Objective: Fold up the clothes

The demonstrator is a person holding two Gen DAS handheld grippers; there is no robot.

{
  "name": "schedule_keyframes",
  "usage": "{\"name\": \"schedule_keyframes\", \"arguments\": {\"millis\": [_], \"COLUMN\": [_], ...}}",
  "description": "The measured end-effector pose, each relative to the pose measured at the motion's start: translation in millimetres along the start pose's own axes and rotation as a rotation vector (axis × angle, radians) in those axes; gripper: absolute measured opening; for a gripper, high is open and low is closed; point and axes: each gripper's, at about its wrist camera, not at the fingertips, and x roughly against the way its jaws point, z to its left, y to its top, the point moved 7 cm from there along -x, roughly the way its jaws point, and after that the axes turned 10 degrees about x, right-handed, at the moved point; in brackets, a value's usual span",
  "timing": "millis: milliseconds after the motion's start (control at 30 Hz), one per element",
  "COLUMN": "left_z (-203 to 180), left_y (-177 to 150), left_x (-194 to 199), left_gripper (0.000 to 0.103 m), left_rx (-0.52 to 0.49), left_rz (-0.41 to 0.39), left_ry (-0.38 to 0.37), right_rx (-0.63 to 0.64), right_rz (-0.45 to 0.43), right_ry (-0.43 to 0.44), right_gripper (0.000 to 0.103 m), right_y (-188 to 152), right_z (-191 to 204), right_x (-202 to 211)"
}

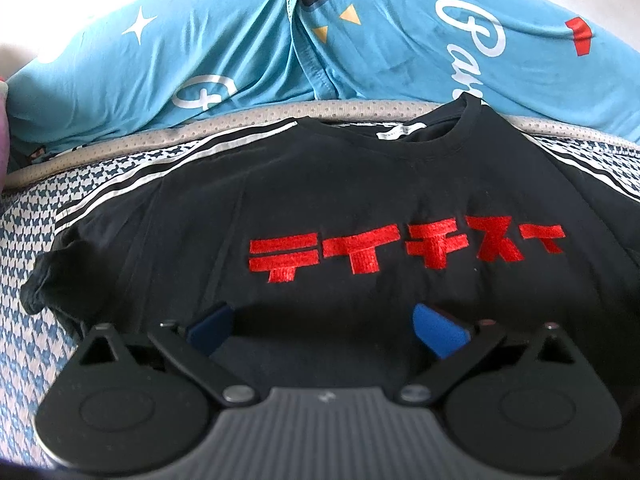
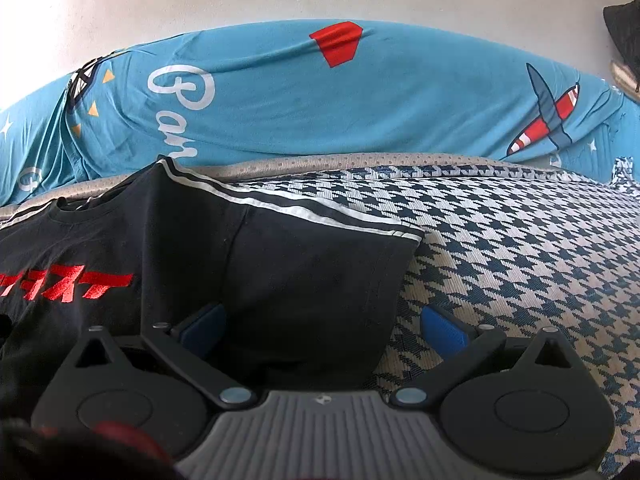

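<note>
A black T-shirt [image 1: 320, 196] with red embroidered characters and white shoulder stripes lies flat, front up, on a houndstooth-patterned mattress [image 1: 36, 248], collar away from me. My left gripper [image 1: 324, 322] hovers open over the shirt's chest, just below the red lettering, with nothing between its blue pads. In the right wrist view the same T-shirt [image 2: 200, 264] fills the left half, its right sleeve [image 2: 328, 272] spread out. My right gripper [image 2: 324, 326] is open over the sleeve's outer edge, left pad above black cloth, right pad above the mattress [image 2: 520, 264].
A blue printed sheet [image 1: 240, 48] covers a raised bulk along the far side, seen again as the blue sheet [image 2: 360, 100] in the right wrist view, with a pale wall behind. A dark object [image 2: 624, 36] sits at the far right corner. Bare mattress extends to the right of the sleeve.
</note>
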Motion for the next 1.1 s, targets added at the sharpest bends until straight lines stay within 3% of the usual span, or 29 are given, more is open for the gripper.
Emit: {"name": "schedule_keyframes", "arguments": {"millis": [1100], "left_z": [-12], "left_y": [5], "left_x": [13], "left_gripper": [0.102], "left_rx": [-0.018], "left_rz": [-0.042], "left_ry": [-0.035], "right_rx": [0.007], "right_rz": [0.002], "right_ry": [0.003], "right_gripper": [0.103], "right_y": [0], "right_z": [1], "right_x": [0]}}
